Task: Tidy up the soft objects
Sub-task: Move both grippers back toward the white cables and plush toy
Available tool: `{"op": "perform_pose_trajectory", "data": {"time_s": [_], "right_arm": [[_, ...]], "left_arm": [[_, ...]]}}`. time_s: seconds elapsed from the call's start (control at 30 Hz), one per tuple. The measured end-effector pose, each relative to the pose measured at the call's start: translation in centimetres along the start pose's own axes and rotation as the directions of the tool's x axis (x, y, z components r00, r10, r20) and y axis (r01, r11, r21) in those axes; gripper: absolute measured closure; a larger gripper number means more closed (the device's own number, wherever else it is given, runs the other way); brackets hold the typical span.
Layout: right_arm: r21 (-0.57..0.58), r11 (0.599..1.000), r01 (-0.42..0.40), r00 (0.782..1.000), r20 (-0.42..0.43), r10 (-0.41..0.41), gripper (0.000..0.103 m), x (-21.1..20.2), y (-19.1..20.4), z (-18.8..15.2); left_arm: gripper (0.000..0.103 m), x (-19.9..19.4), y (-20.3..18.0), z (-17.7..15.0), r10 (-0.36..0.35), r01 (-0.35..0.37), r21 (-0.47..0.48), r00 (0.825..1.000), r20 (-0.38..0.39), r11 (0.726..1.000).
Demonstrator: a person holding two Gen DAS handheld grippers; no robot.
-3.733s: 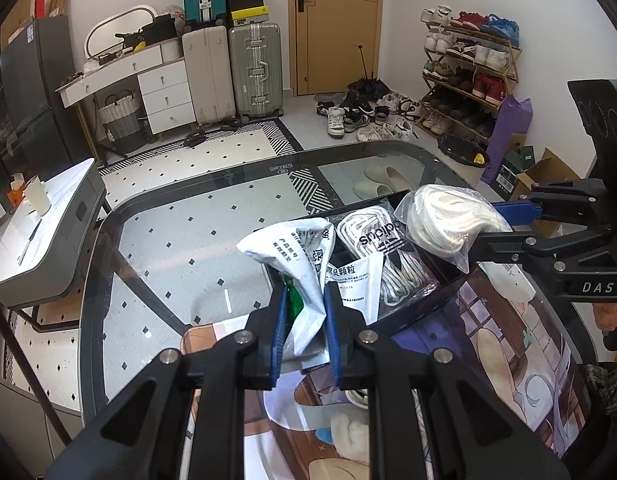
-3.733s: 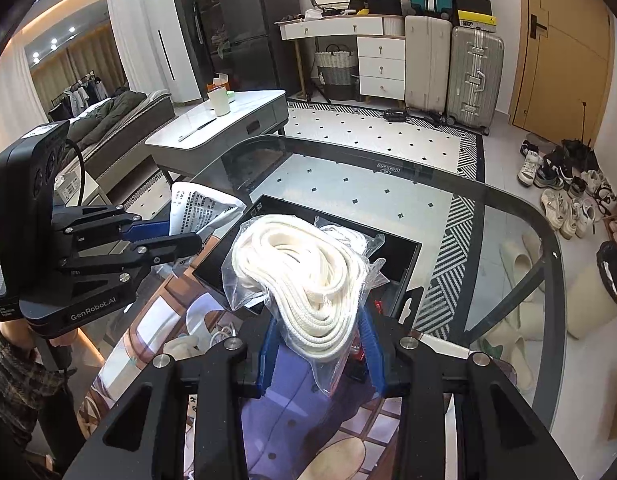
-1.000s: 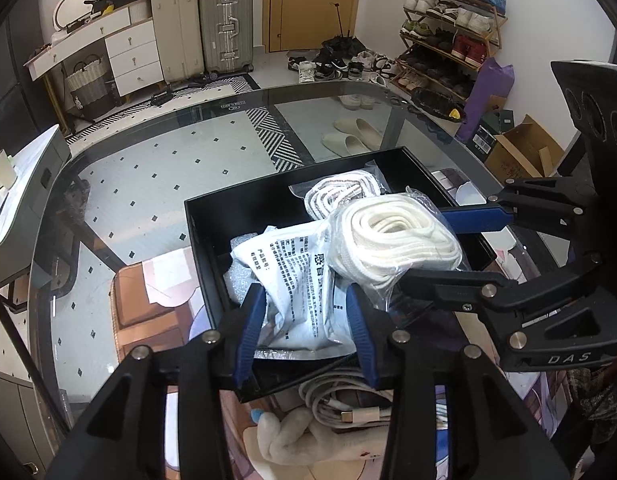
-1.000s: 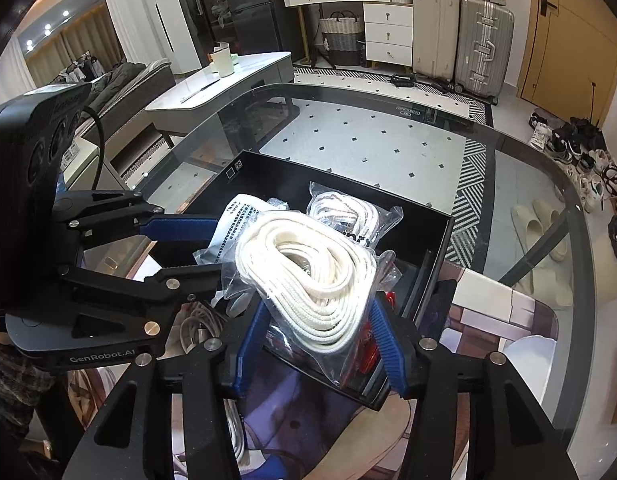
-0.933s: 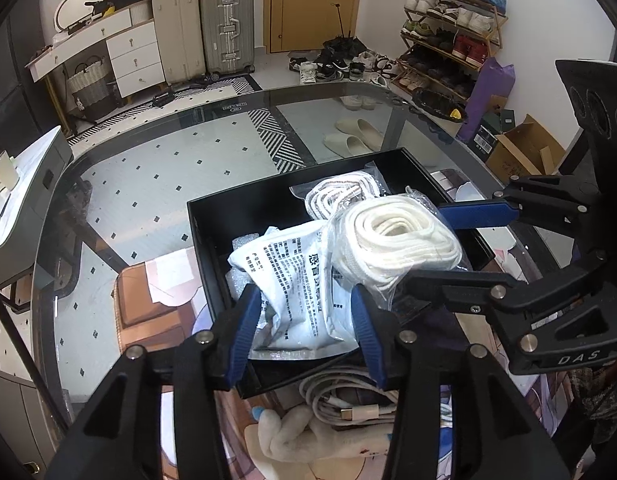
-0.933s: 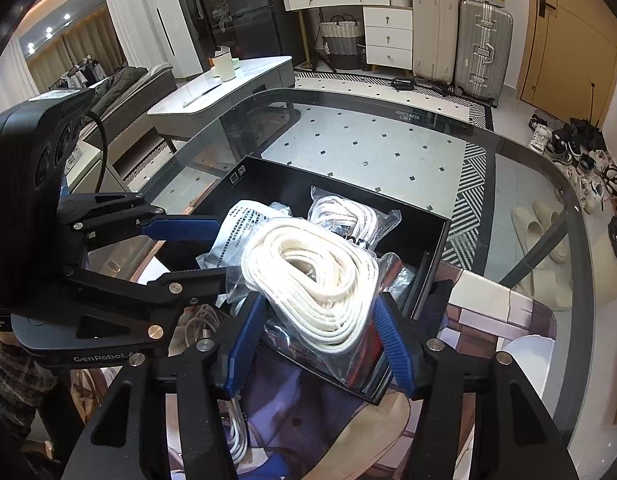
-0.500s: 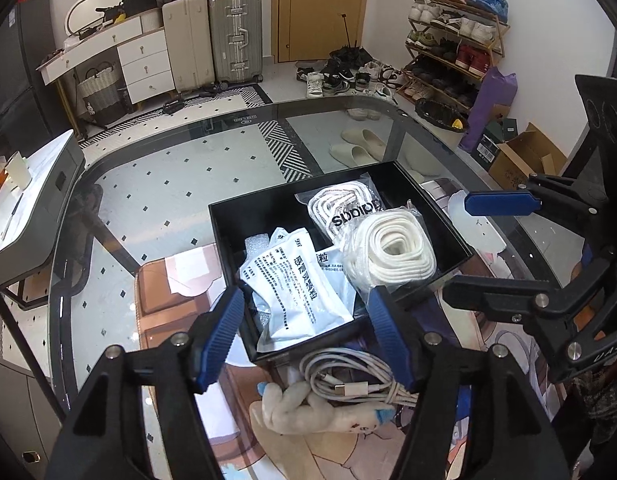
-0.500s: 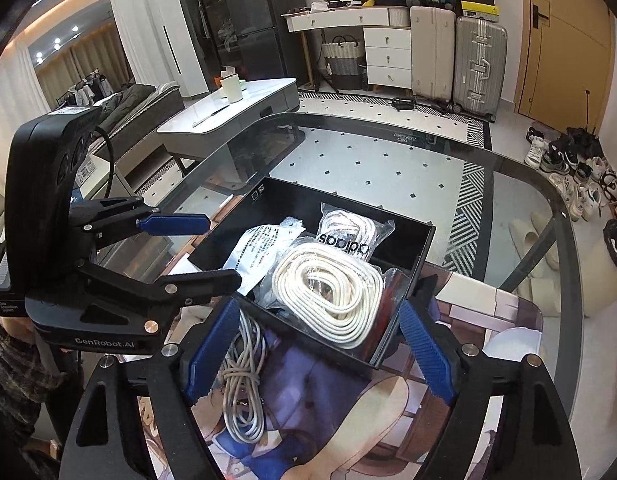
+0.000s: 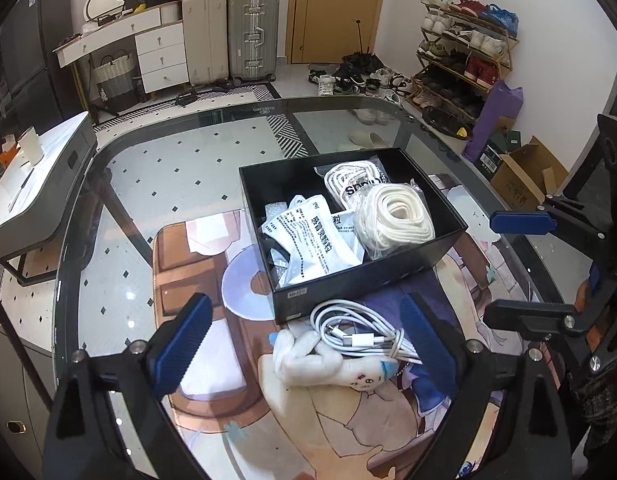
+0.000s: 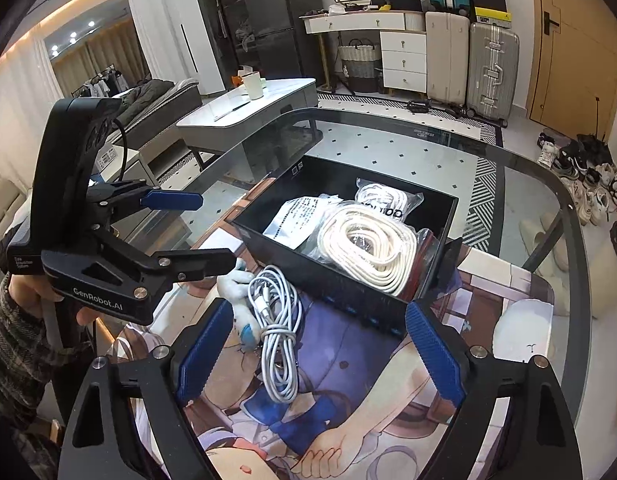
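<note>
A black box [image 9: 372,278] on the glass table holds a white printed packet [image 9: 314,240], a bagged coil of white rope [image 9: 396,216] and a bagged bundle of white laces [image 9: 354,180]. The box [image 10: 328,276] and the rope coil [image 10: 364,246] also show in the right wrist view. In front of the box lie a coiled white cable [image 9: 356,334] and a white plush toy [image 9: 324,364]. My left gripper [image 9: 304,338] is open and empty above the cable and toy. My right gripper [image 10: 316,350] is open and empty above the cable [image 10: 274,320].
A printed anime mat [image 9: 212,300] covers the near part of the glass table [image 9: 168,168]. A grey side table [image 9: 32,184] stands to the left. Suitcases, a dresser, a door and a shoe rack stand behind.
Both grippers let go of the packet and the rope coil in the box, opened wide and pulled back and up. The cable and plush toy came into view.
</note>
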State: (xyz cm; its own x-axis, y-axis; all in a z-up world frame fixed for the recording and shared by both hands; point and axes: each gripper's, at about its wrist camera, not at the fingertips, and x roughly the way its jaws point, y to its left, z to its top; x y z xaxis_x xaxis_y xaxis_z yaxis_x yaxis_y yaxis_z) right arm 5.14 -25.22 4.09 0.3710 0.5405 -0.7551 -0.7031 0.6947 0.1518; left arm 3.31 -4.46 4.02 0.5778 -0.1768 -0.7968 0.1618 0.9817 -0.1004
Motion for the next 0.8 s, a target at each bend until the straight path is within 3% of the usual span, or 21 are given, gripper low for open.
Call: {"op": "perform_pose_trajectory", "data": {"time_s": [0.13,0.33,0.8], "right_arm": [[-0.050,0.999,0.005,1.000,0.010,-0.004,0.004,0.2,1.3,-1.5],[-0.109,0.994,-0.009,1.000,-0.002,0.009,0.003,1.4,2.5,-3.3],[-0.099,0.995,-0.005,0.998,-0.058,-0.001,0.003,3.6,2.7,-5.2]], "left_arm": [[0.006,-0.2,0.0,-1.1,0.006,-0.006,-0.008,1.000,-0.006,1.000],[0.006,-0.2,-0.3,-2.4,0.012,-0.012,0.005,1.000,-0.012,1.000],[0.006,0.9,0.1,-5.1,0.014,-0.014,0.003,0.998,-0.055,1.000]]}}
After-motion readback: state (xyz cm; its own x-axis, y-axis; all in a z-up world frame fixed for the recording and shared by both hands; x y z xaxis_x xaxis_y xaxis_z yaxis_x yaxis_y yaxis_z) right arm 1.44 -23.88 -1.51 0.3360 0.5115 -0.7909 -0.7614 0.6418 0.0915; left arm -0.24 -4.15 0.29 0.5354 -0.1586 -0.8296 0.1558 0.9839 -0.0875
